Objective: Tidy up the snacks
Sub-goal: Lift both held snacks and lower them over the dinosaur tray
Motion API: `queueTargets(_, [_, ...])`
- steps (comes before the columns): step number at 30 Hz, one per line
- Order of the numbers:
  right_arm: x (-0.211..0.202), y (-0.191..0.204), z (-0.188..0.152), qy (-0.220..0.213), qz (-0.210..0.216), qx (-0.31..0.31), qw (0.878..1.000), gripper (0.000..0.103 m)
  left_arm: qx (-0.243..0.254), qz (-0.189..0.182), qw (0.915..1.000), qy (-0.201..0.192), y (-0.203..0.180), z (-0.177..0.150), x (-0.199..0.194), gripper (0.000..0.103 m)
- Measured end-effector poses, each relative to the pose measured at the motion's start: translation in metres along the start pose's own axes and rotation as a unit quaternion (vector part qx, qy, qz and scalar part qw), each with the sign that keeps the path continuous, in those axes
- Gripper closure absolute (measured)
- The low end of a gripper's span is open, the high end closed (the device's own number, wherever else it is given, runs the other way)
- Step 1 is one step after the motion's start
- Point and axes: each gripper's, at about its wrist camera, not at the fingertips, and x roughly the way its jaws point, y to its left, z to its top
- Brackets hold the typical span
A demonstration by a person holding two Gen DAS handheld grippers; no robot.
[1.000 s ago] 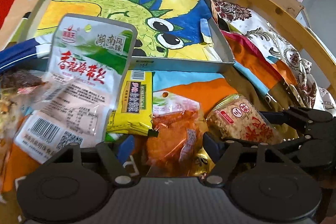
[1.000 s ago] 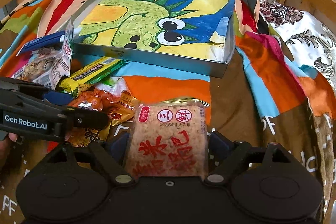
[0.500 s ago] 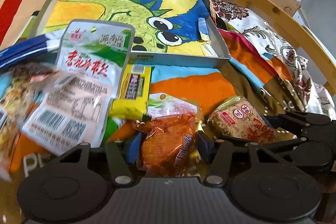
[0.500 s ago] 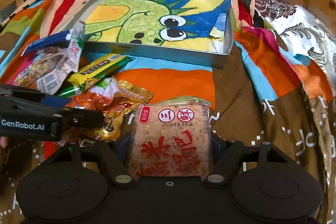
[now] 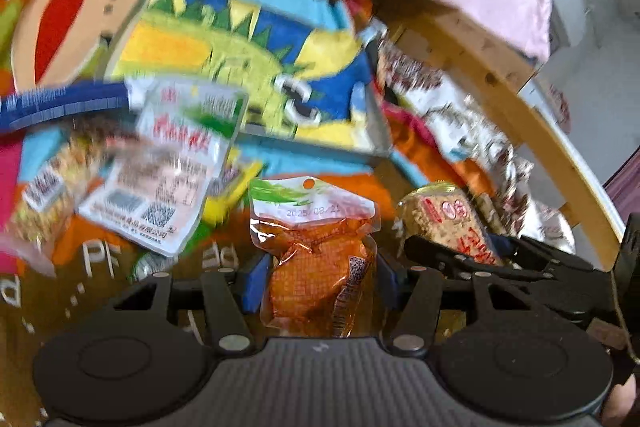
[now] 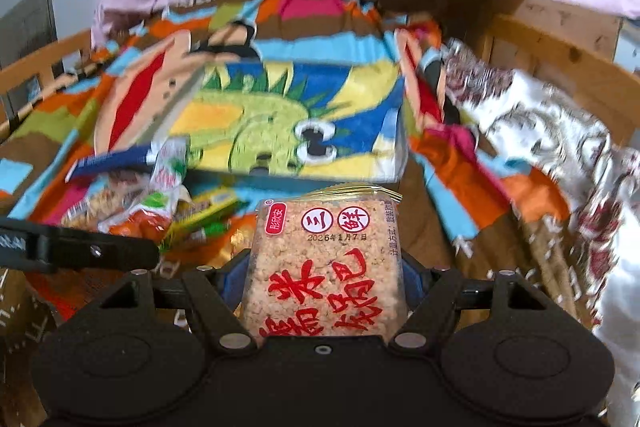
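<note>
Bright cartoon bedspread [image 6: 332,55] below: both grippers have just lifted, left gripper [image 5: 318,279] clamping an orange packet [image 5: 320,267], right gripper [image 6: 322,287] clamping a rice cake [image 6: 324,267], ready for the tray [image 6: 402,151].

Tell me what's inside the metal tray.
The metal tray holds only a dinosaur-print cloth lining it; no snacks show. The tray's near wall and snack pile hide its near edge.

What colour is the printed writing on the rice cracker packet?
Red, on the rice cracker packet; clearest in the right wrist view.
</note>
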Motion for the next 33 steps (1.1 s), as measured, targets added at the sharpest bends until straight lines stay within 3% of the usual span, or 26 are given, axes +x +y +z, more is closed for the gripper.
queueTargets(5, [-0.007, -0.001, 0.005, -0.049, -0.002, 0.002, 0.999, 0.028, 0.015, -0.011, 0.9981, -0.058, -0.006, 0.008, -0.015, 0.043])
queueTargets(12, [-0.012, -0.001, 0.013, -0.117, -0.004, 0.002, 0.993, 0.028, 0.029, 0.005, 0.9896, -0.141, -0.010, 0.018, -0.023, 0.043])
queueTargets(17, [0.001, -0.001, 0.029, -0.166, -0.012, 0.004, 0.986, 0.028, 0.017, 0.016, 0.9770, -0.212, -0.007, 0.048, -0.017, 0.043])
queueTargets(21, [0.028, -0.008, 0.051, -0.202, -0.016, 0.049, 0.978, 0.028, 0.037, 0.037, 0.9636, -0.262, -0.002, 0.082, -0.009, 0.043])
queueTargets(25, [0.064, -0.016, 0.077, -0.219, -0.018, 0.095, 0.971, 0.028, 0.028, 0.044, 0.9583, -0.281, 0.015, 0.111, 0.006, 0.043])
queueTargets(33, [0.132, -0.019, 0.111, -0.208, -0.017, 0.123, 0.970, 0.028, 0.017, 0.064, 0.9661, -0.250, 0.055, 0.150, 0.063, 0.043])
